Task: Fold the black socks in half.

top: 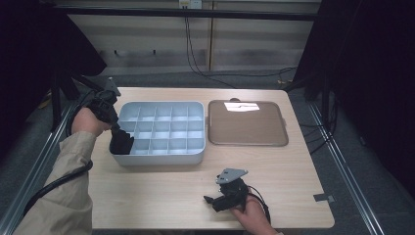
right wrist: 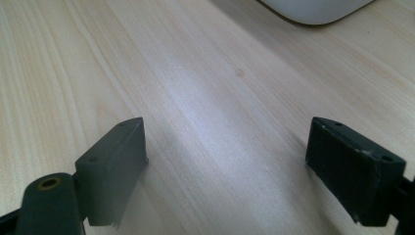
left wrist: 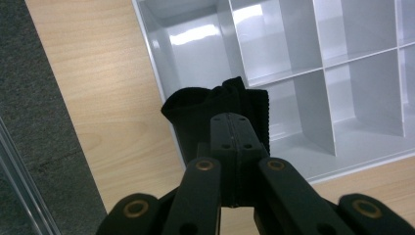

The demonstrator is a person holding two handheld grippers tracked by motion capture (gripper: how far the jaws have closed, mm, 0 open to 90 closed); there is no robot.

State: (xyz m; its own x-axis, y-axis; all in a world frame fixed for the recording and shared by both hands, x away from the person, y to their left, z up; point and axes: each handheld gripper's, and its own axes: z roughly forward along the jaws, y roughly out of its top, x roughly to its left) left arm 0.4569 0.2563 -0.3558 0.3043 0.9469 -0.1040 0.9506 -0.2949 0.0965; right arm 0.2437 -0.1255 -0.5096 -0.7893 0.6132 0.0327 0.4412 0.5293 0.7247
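Observation:
A grey tray split into several compartments lies at the table's middle left. My left gripper is shut on a piece of black ribbed cloth that hangs into the tray's near-left corner compartment. In the left gripper view the jaws meet at the gripper, with the black cloth bunched ahead of them over the tray wall. My right gripper rests low over the wooden table near its front edge, pointing left. In the right gripper view the gripper stands open with only bare wood between its fingers.
A flat brown tray lies right of the grey tray, with a bright reflection on it. The grey tray's corner shows beyond my right gripper. Cables trail from both grippers. Metal rails run along the table's left and right sides.

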